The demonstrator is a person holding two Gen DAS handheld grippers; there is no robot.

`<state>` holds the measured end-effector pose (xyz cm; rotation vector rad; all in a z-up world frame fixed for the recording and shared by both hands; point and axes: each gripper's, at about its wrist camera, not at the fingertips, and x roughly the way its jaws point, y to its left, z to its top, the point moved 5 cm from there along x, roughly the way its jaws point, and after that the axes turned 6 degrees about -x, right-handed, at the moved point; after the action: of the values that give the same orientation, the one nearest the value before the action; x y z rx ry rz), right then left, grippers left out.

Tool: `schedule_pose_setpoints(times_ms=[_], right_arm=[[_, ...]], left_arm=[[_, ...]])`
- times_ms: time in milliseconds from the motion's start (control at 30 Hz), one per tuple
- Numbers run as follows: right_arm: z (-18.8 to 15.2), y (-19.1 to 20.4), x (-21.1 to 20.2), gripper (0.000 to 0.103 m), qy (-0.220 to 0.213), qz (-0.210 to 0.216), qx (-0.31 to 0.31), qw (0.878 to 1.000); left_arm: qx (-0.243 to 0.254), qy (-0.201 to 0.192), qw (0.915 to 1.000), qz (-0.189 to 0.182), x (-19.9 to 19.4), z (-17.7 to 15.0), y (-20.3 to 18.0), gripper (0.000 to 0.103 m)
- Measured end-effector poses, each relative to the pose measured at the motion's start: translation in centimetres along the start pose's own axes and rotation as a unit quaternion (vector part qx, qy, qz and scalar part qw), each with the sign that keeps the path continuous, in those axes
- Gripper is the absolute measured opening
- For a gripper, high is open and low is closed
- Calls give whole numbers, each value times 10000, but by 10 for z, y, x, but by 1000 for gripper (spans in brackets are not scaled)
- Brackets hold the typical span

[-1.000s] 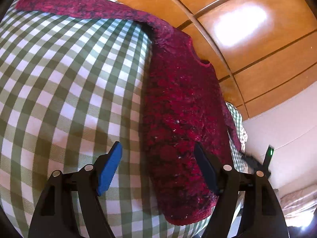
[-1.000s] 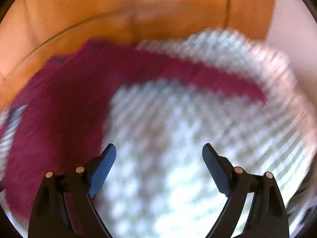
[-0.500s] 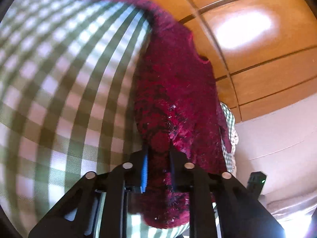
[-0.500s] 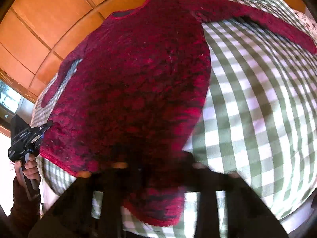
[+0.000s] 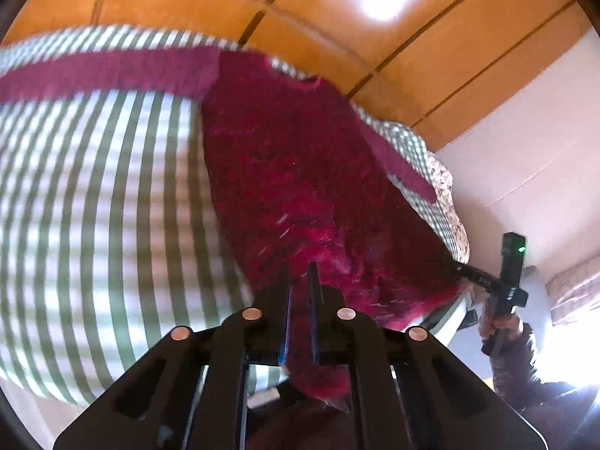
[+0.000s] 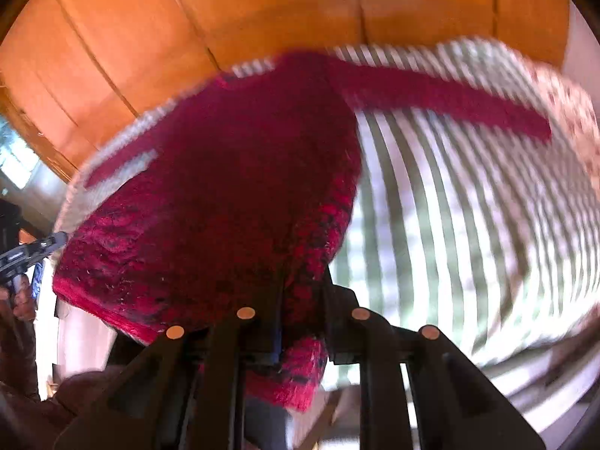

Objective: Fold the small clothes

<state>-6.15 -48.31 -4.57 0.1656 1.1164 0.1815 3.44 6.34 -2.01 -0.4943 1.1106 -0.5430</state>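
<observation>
At the bottom centre of each wrist view, a gripper pinches the hem of the fuzzy dark-red knitted sweater [image 5: 300, 172]: the left gripper [image 5: 299, 281] clamped tight, the right gripper [image 6: 302, 281] likewise closed on it. The sweater's body lies spread across the green-and-white checked cloth [image 5: 93, 206].

left gripper [image 5: 300, 281] pinches the red sweater's [image 5: 300, 165] near hem, lifted off the green checked cloth [image 5: 93, 206].

Left gripper [image 5: 299, 285]: black frame, copper rivets, blue pad edges. Right gripper [image 6: 302, 285]: same build. Dark brown sleeve [image 5: 513, 360].
</observation>
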Motion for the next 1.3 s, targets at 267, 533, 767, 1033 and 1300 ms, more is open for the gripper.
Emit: schedule_pose_setpoints(times_ms=[267,533,767,1033,1300], right_arm=[[-20,-16,46,57,250,62,609,9978],[-29,6,44,20,418,-184,-131,9989],[-1,8,30,55,-1,-677,-370,9970],[66,76,52,86,-775,-337,-662,9942],[93,156,133,87,-799,-118,-1346,9876]], left_arm=[[-922,408,9948,-130,38,-38,48,45],[-282,404,9980,402,41,-62,47,8],[-201,153,9989,383,27,-48,42,36],[-1633,-1439,9701,1072,-24,36,124,81],[-2820,-2530,9034,2010,-87,112,244,74]])
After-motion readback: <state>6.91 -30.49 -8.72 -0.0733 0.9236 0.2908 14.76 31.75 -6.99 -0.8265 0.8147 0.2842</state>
